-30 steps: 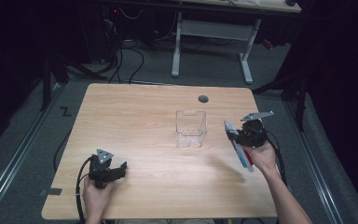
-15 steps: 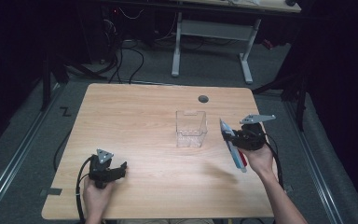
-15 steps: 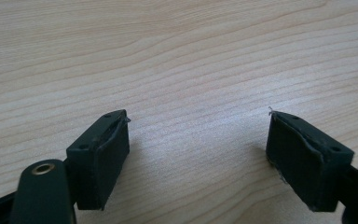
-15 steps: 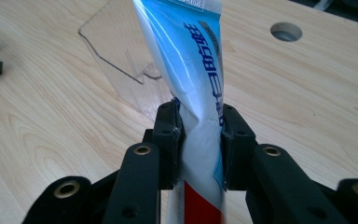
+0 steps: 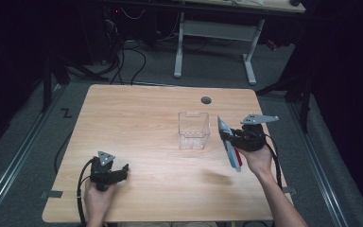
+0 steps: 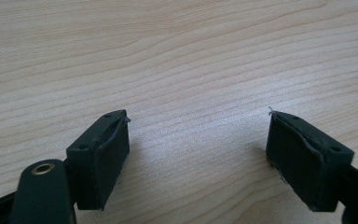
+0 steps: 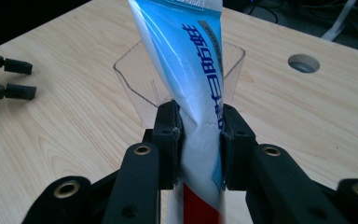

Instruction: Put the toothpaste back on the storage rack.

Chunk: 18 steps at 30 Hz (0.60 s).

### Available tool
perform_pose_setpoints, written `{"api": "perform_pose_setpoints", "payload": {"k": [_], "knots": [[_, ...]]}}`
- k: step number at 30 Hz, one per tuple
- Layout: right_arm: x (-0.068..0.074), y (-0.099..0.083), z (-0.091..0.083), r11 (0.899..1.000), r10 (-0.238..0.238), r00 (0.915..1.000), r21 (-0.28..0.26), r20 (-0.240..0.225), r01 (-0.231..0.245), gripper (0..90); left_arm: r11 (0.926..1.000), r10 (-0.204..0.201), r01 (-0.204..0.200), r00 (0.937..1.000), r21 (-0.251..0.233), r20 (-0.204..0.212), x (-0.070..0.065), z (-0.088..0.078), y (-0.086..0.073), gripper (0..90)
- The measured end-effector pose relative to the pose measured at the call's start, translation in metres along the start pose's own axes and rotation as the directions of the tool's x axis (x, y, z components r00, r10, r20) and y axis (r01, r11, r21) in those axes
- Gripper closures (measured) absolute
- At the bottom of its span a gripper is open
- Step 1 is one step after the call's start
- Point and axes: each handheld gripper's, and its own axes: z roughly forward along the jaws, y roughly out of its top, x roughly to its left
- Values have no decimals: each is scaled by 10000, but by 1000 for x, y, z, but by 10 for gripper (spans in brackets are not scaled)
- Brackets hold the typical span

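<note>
My right gripper [image 5: 231,138] [image 7: 199,140] is shut on a blue, white and red toothpaste tube [image 5: 229,143] [image 7: 193,70], pinched at its middle. It holds the tube off the table, just right of a clear plastic cup [image 5: 194,129] [image 7: 140,84]. In the right gripper view the tube's flat end rises in front of the cup's mouth. Near the front left of the table my left gripper [image 5: 120,171] [image 6: 198,158] rests low over bare wood, its jaws wide apart with nothing between them.
The wooden table [image 5: 137,123] has a round cable hole [image 5: 206,100] [image 7: 304,63] behind the cup. Cables and a white desk frame [image 5: 215,35] lie on the dark floor beyond the far edge.
My right gripper has carried the tube a little to the left and upward, closer to the cup. The left gripper has stayed put.
</note>
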Motion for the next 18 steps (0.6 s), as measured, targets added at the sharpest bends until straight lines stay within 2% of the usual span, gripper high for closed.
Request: {"api": "perform_pose_setpoints", "payload": {"k": [8, 15, 18], "knots": [[10, 13, 5, 9992, -273, 9995, -295, -154, 269, 719, 10000, -2, 2, 10000, -2, -1, 0, 0, 0, 215], [16, 22, 10, 9983, -325, 9990, -484, -303, 310, 720, 10000, -2, 2, 10000, -1, 0, 0, 0, 0, 215], [20, 27, 11, 9973, -513, 9982, -536, -319, 495, 720, 10000, -5, 5, 10000, -2, 1, 0, 0, 0, 215]]}}
